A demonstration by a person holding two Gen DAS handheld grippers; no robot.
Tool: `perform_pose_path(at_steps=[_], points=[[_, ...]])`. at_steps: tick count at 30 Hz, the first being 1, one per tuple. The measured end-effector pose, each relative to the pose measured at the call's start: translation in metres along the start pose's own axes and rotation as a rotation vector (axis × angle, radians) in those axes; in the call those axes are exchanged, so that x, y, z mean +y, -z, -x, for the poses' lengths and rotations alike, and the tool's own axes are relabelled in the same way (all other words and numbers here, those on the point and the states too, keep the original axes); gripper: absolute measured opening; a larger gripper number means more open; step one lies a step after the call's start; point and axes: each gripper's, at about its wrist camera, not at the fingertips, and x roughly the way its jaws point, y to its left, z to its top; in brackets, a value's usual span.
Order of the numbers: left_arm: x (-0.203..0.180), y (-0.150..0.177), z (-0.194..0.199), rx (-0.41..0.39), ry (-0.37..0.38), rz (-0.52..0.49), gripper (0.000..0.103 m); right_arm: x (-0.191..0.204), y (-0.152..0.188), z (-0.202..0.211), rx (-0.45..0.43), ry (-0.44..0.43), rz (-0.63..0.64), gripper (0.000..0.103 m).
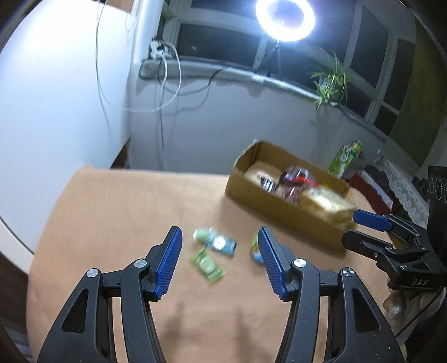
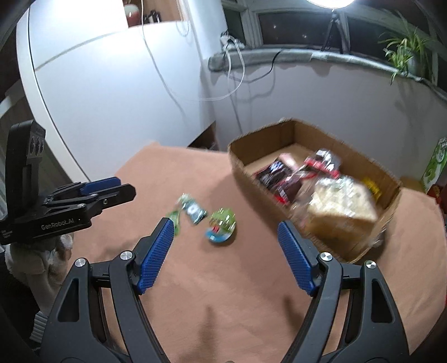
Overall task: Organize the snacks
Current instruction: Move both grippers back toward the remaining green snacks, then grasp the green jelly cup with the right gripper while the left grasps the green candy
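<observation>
Three small snacks lie on the brown table: a blue-green packet, a green packet and a round green-blue snack. A cardboard box behind them holds several snack bags, dark red ones and a yellowish one. My left gripper is open and empty, above and just short of the loose packets. My right gripper is open and empty, near the round snack; it also shows in the left wrist view. The frames are motion-blurred.
The table ends at a white wall on the left and a grey wall behind. A green carton stands right of the box. A ring light, cables and a plant are on the window sill.
</observation>
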Motion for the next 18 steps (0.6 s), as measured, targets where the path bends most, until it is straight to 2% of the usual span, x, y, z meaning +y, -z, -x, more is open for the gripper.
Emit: perform_pose_path(at_steps=[10, 18], points=[[0.004, 0.035, -0.048, 0.097, 0.050, 0.009, 0.056, 0.002, 0.018, -0.042, 0.081, 0.041, 0.021, 0.080], [0.012, 0.050, -0.077, 0.159, 0.047, 0.024, 0.056, 0.003, 0.020, -0.072, 0.127, 0.045, 0.057, 0.080]])
